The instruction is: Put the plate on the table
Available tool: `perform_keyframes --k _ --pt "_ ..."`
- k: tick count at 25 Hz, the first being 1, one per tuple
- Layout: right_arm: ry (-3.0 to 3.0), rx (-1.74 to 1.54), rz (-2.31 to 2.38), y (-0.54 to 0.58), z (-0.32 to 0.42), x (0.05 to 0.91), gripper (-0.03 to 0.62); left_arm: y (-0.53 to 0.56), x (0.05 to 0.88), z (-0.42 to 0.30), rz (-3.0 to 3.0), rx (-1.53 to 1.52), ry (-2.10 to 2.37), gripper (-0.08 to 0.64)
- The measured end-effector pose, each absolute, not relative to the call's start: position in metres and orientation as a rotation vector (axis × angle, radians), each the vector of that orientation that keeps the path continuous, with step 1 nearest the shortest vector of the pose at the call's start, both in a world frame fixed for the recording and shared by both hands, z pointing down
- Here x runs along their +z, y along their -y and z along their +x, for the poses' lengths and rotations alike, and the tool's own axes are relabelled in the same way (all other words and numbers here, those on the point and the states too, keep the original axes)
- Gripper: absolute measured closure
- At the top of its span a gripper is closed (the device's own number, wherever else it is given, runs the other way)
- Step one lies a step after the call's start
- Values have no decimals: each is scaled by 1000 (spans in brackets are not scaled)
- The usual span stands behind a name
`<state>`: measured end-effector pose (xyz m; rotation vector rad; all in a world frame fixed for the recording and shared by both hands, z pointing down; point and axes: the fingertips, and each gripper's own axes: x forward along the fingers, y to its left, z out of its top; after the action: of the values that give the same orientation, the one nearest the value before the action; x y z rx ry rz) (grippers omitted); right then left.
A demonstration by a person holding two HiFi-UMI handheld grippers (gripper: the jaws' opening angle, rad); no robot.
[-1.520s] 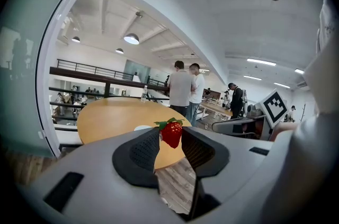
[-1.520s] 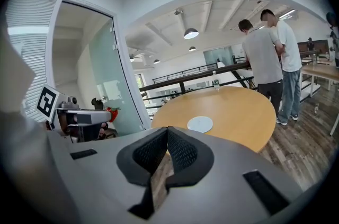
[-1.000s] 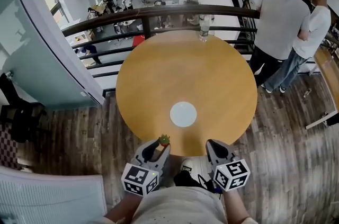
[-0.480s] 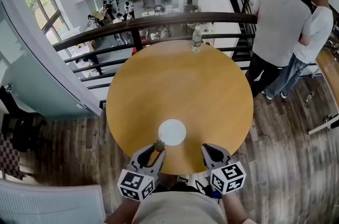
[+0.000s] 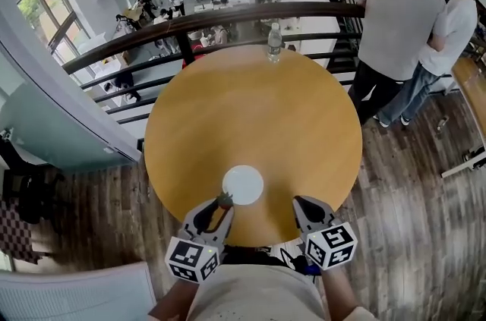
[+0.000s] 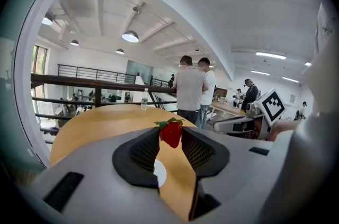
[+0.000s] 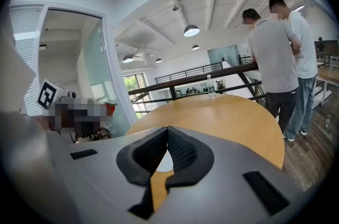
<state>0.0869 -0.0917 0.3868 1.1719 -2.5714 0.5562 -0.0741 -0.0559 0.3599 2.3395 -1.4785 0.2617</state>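
A small white plate (image 5: 243, 184) lies flat on the round wooden table (image 5: 250, 107), close to its near edge. My left gripper (image 5: 223, 203) hovers just in front of the plate's left side, shut on a red strawberry (image 5: 225, 199) with green leaves. In the left gripper view the strawberry (image 6: 171, 133) is pinched at the tips of the left gripper (image 6: 170, 136), with the plate (image 6: 160, 173) showing below. My right gripper (image 5: 302, 203) hangs over the table's near edge, right of the plate. In its own view the right gripper (image 7: 167, 131) is shut on nothing.
A clear water bottle (image 5: 274, 42) stands at the table's far edge by a dark railing (image 5: 228, 17). Two people (image 5: 399, 23) stand at the right beyond the table. Wooden floor surrounds the table, with a drop to a lower hall behind the railing.
The head view has shifted, so table and plate sit lower and further left. The left gripper with the strawberry is now closer to the plate's near rim.
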Motion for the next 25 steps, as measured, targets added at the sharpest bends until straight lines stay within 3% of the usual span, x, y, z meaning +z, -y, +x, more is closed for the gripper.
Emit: perform_keyframes --k 25 --pt "2491 601 1209 139 60 410 568 111 411 -94 2341 393 1345 414"
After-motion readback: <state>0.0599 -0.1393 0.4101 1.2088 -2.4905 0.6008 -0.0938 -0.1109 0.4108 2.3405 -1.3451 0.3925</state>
